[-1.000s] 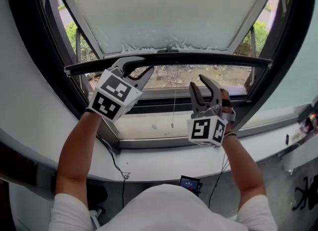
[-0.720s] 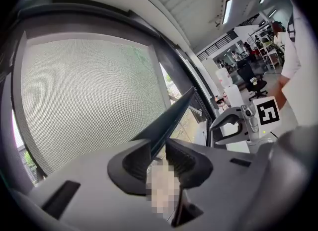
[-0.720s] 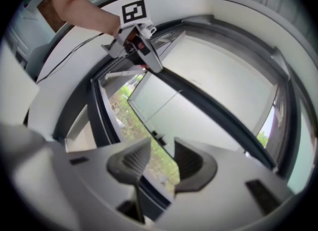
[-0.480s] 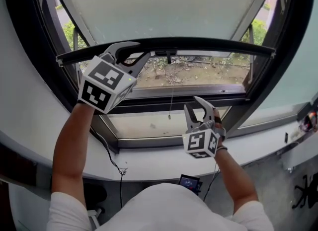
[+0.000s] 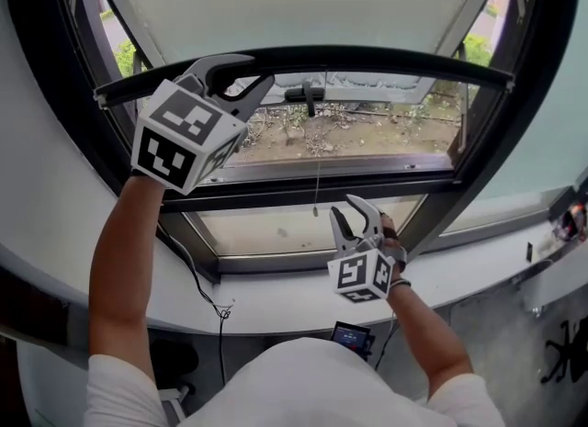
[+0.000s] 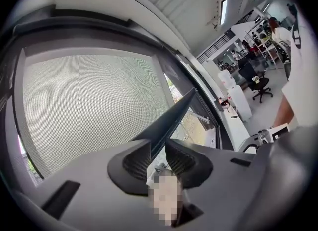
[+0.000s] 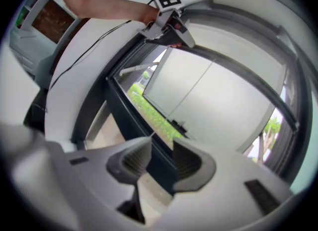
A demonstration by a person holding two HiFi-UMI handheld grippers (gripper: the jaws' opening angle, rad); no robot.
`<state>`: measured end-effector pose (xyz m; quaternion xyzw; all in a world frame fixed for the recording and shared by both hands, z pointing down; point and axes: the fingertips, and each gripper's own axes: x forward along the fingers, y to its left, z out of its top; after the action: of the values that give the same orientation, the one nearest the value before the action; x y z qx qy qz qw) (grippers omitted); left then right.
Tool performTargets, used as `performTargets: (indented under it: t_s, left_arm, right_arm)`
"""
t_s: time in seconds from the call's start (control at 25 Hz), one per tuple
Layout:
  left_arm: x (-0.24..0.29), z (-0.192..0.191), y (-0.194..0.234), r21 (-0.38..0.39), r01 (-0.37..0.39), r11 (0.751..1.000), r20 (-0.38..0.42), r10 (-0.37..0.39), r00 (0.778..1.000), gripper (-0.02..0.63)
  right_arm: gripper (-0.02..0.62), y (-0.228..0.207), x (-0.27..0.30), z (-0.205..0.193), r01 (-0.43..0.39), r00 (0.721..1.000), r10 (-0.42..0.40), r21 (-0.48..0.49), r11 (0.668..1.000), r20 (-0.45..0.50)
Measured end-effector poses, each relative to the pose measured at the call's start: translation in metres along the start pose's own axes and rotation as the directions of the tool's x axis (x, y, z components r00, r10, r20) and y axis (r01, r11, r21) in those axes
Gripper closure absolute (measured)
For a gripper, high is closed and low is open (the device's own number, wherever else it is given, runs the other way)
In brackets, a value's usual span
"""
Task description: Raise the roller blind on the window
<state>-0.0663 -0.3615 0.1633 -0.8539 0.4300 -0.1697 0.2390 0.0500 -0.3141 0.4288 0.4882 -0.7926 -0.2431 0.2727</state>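
Note:
The roller blind (image 5: 303,3) covers the upper part of the window, and its dark bottom bar (image 5: 367,56) runs across the view. My left gripper (image 5: 253,72) is shut on the bar's left end. In the left gripper view the bar (image 6: 169,120) passes between the two pads of that gripper (image 6: 158,148). A thin pull cord (image 5: 317,173) hangs from a clip (image 5: 308,96) at the bar's middle. My right gripper (image 5: 349,212) is lower, just right of the cord's end, open with nothing between its fingers (image 7: 161,148). The right gripper view shows the left gripper (image 7: 174,31) on the bar.
A dark window frame (image 5: 303,194) crosses below the bar, with a white sill (image 5: 276,301) in front. A black cable (image 5: 207,292) lies over the sill at left, and a small lit device (image 5: 351,335) is below it. An office chair (image 6: 261,83) stands in the room behind.
The left gripper has carried the bottom bar upward, uncovering more of the window. The right gripper has dropped from near the bar down toward the sill.

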Motion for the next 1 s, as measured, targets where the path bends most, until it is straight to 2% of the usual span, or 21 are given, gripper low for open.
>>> performTargets:
  t_s: [0.32, 0.6, 1.0]
  left_arm:
    - [-0.003, 0.026, 0.018, -0.02, -0.03, 0.999, 0.05, 0.031, 0.998, 0.502]
    - [-0.004, 0.047, 0.032, 0.019, -0.043, 0.999, 0.046, 0.042, 0.998, 0.503]
    - [-0.004, 0.056, 0.038, 0.05, -0.044, 0.998, 0.044, 0.042, 0.998, 0.503]
  right_arm:
    - [0.451, 0.014, 0.002, -0.003, -0.031, 0.999, 0.031, 0.014, 0.999, -0.012]
    - [0.451, 0.021, 0.001, -0.001, -0.05, 0.999, 0.05, 0.011, 0.999, -0.015]
    - [0.451, 0.029, 0.007, 0.004, -0.069, 0.998, 0.069, 0.004, 0.998, -0.003]
